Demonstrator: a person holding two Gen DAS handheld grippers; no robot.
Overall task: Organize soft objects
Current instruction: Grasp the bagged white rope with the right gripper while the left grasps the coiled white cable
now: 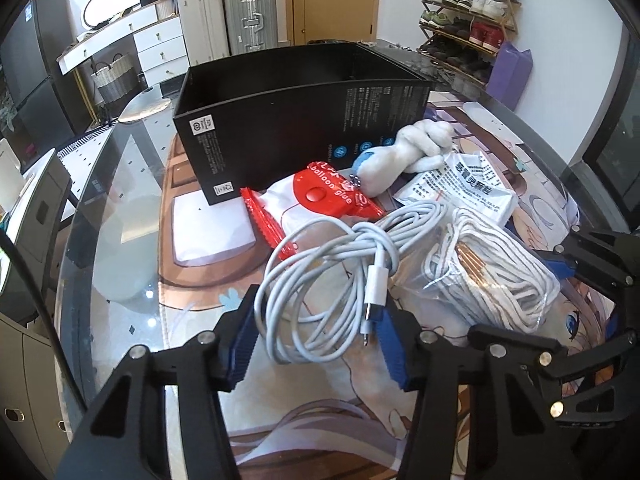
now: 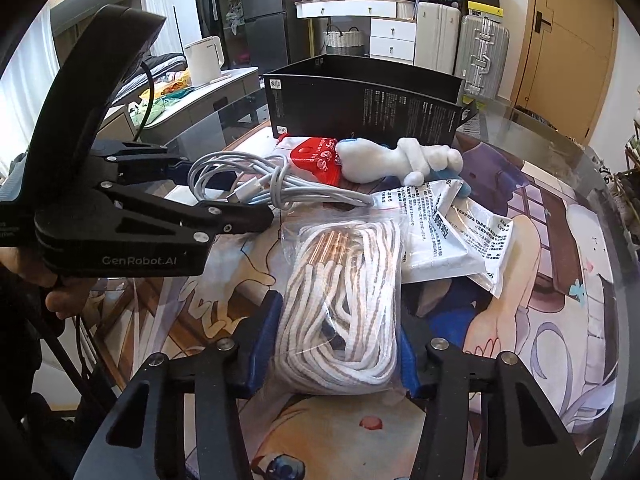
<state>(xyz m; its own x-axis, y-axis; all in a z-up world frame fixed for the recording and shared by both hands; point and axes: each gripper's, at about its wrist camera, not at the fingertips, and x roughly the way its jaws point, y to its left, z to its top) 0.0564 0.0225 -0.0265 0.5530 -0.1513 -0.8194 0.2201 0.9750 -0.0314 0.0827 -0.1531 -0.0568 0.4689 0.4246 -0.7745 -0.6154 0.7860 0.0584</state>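
A coiled white charging cable (image 1: 320,276) lies on the printed mat; my left gripper (image 1: 316,344) is open with its blue pads on either side of the coil. It also shows in the right wrist view (image 2: 248,184). A clear bag of white rope (image 2: 344,300) lies beside it; my right gripper (image 2: 340,344) stands around the bag's near end, pads touching its sides. The bag also shows in the left wrist view (image 1: 492,276). Behind lie a white plush toy (image 1: 404,152), a red balloon-glue pack (image 1: 332,196) and white printed packets (image 1: 464,188). An open black box (image 1: 296,120) stands at the back.
The glass table (image 1: 116,216) carries a printed anime mat (image 2: 532,280). Its edge curves at left and right. Suitcases (image 1: 228,16), a white dresser and a shoe rack (image 1: 468,16) stand behind the table. A kettle (image 2: 204,60) sits on a side counter.
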